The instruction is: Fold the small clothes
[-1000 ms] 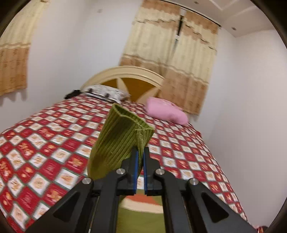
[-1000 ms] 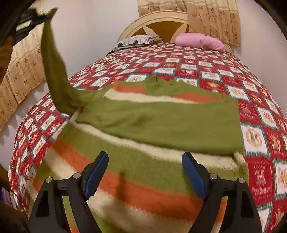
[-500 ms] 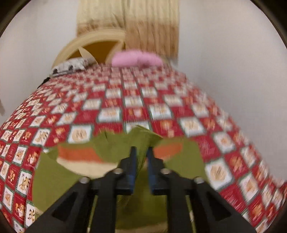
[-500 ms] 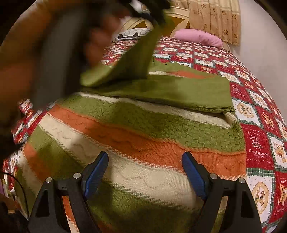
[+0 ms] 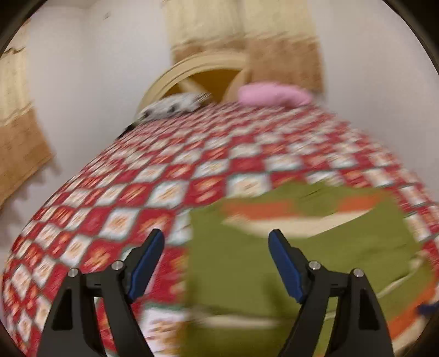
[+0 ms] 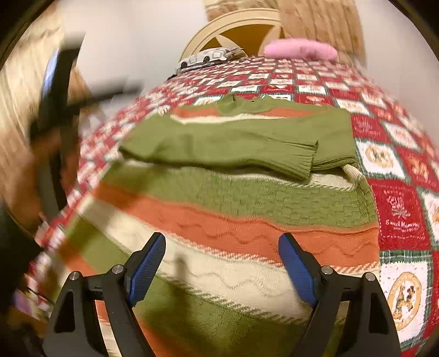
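Bed (image 6: 395,208) under a red-and-white checked cover, spanning both views. Striped sweater (image 6: 233,219) spread flat on the bed — green, orange and cream bands, both green sleeves (image 6: 219,145) folded across the chest, ribbed cuff toward the right edge. Pink pillow (image 6: 300,49) and patterned pillow (image 6: 211,56) against the headboard (image 6: 238,24). Left gripper (image 5: 216,263) released, nothing between the jaws, above the sweater's left edge — view blurred. Right gripper (image 6: 222,267) likewise spread, empty, over the lower hem.
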### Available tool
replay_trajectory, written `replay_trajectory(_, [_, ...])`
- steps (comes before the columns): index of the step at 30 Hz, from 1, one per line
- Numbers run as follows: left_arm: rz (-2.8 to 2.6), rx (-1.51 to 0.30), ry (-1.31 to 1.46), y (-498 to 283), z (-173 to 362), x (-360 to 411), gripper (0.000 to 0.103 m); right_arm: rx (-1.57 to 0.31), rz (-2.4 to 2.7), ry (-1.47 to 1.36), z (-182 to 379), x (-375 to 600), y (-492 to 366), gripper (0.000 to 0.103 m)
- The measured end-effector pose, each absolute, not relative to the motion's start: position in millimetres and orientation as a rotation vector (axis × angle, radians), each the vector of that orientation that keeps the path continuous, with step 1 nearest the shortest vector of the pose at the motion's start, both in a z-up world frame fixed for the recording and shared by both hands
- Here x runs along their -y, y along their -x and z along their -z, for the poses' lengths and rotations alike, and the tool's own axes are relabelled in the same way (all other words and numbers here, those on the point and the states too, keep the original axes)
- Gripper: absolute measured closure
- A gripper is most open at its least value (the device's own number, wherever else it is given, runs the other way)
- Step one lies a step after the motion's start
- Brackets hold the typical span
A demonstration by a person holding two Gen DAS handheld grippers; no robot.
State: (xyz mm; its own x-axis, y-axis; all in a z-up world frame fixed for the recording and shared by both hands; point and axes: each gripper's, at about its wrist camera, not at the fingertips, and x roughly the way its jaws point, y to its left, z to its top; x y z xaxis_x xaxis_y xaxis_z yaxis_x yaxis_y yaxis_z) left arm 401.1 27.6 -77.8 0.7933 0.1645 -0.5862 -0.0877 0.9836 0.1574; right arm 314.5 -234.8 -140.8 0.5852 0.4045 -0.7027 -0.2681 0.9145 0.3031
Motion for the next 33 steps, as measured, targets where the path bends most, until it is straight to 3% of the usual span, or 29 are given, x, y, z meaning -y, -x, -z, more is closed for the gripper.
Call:
replay_trajectory(6, [-0.249,-0.782,0.001,-406.6,125.9,-80.0,0.022,-0.833,-0.312,-0.393,103.0,281.7,-359.5,0.019])
replay_trajectory(8, [-0.263,-0.794,0.015,-404.6,137.5,-86.0,0.022,-0.862,-0.268,-0.385,103.4,283.9,-386.6,0.039])
replay_trajectory(9, [-0.267,-0.806,0.019,-404.1,142.4,-88.1,0.022,-0.893,-0.243,-0.369,108.3,282.1,-401.7,0.043])
replay_trajectory(13, [-0.274,-0.836,0.085,-401.3,150.0,-101.0,0.022,-1.002,-0.189,-0.306,136.7,271.9,-434.7,0.047])
replay_trajectory(15, [-0.263,-0.87,0.116,-403.7,158.0,-107.7,0.022,-1.031,-0.127,-0.243,149.0,263.9,-443.0,0.056])
replay_trajectory(16, [-0.256,-0.885,0.13,-404.5,160.1,-109.1,0.022,-1.012,-0.112,-0.215,148.3,260.7,-443.4,0.063])
replay_trajectory(17, [-0.244,-0.888,0.149,-404.9,159.6,-110.8,0.022,-1.001,-0.109,-0.174,146.6,254.5,-442.3,0.077])
replay_trajectory(19, [-0.223,-0.871,0.164,-403.0,153.5,-112.3,0.022,-0.986,-0.133,-0.139,143.1,247.6,-437.7,0.086])
replay_trajectory(23, [-0.215,-0.77,0.136,-399.7,126.3,-107.3,0.021,-0.944,-0.157,-0.079,131.0,243.3,-433.1,0.09])
replay_trajectory(25, [-0.207,-0.753,0.134,-405.5,118.1,-105.4,0.011,-0.925,-0.168,-0.082,125.7,246.7,-431.5,0.091])
replay_trajectory(26, [-0.211,-0.75,0.121,-412.0,115.8,-104.2,0.01,-0.915,-0.167,-0.075,122.9,244.9,-428.8,0.092])
replay_trajectory(33, [-0.233,-0.864,-0.035,-447.1,145.0,-83.4,0.009,-0.818,-0.093,0.016,90.8,248.8,-424.5,0.093])
